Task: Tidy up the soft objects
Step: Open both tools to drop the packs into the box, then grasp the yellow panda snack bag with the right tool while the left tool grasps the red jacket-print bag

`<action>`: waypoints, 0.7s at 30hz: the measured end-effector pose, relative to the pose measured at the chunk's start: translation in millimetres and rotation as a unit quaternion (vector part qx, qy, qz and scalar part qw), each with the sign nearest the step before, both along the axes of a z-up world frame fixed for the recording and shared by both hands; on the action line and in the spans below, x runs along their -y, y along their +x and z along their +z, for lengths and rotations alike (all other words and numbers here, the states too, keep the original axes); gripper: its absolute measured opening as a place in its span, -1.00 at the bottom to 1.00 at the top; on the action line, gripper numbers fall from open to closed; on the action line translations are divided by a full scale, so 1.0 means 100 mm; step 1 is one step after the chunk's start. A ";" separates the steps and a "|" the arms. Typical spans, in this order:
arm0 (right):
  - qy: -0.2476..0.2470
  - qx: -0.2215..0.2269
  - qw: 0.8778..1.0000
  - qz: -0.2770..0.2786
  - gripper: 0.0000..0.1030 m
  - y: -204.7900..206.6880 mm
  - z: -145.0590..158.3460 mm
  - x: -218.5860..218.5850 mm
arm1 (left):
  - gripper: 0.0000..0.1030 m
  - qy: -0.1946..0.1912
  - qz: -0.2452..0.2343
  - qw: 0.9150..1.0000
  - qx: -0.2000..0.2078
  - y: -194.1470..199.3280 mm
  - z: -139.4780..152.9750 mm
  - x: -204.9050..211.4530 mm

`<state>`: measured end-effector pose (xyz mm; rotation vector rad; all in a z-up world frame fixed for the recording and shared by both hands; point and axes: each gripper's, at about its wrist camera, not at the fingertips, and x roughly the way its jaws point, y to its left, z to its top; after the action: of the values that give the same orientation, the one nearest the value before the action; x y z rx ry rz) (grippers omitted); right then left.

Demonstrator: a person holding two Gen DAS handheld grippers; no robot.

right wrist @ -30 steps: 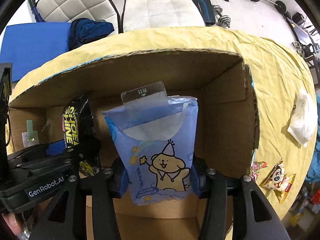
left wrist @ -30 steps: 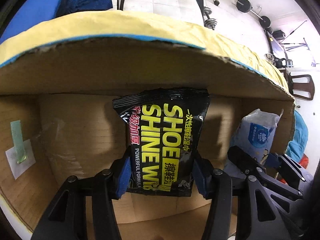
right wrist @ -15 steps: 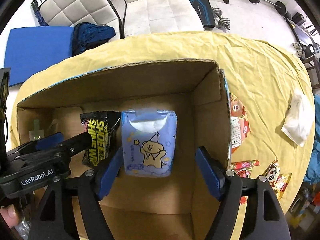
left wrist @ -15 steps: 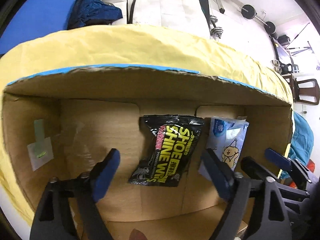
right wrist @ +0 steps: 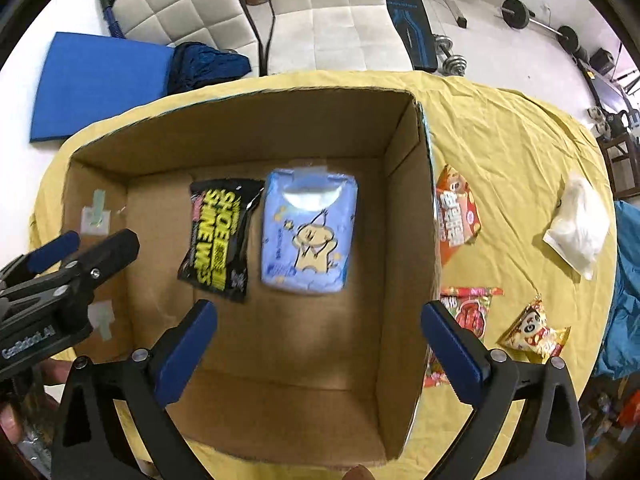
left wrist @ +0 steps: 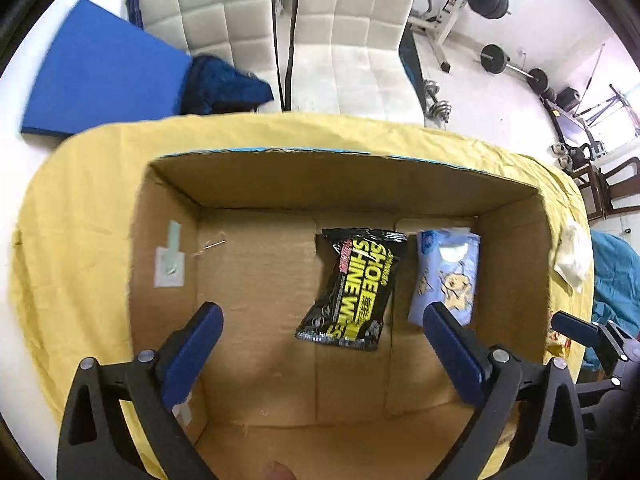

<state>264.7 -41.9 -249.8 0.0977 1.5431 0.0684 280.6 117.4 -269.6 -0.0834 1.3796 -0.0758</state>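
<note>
An open cardboard box (left wrist: 256,184) (right wrist: 412,208) stands on a yellow cloth. On its floor lie a black shoe shine wipes pack (left wrist: 354,286) (right wrist: 220,236) and, to its right, a light blue tissue pack (left wrist: 446,272) (right wrist: 308,232) with a bear print. My left gripper (left wrist: 320,332) is open and empty above the box, over its near side. My right gripper (right wrist: 318,332) is open and empty above the box, to the right of the left one (right wrist: 64,256).
On the cloth right of the box lie an orange snack bag (right wrist: 456,212), a red candy pack (right wrist: 470,308), a yellow snack bag (right wrist: 536,332) and a white pouch (right wrist: 578,224). White chairs (left wrist: 348,36) and a blue mat (left wrist: 100,76) stand beyond the table.
Both grippers opened, dropped their packs into the box, then rose and pulled back. The wipes pack and tissue pack now lie flat on the box floor.
</note>
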 end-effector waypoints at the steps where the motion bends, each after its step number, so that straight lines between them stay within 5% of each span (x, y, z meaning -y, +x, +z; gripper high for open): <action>1: -0.001 0.003 1.000 0.000 1.00 -0.04 0.03 -0.01 | 0.99 0.003 -0.003 1.000 0.009 -0.07 0.07 0.00; 21: 0.047 0.072 0.996 0.005 1.00 -0.88 0.87 0.15 | 0.99 0.009 -0.001 0.995 0.095 -0.83 0.92 0.26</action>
<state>176.3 -56.8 -162.4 0.1560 1.3971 0.1538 198.1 91.1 -178.1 -0.0589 1.1897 -0.0704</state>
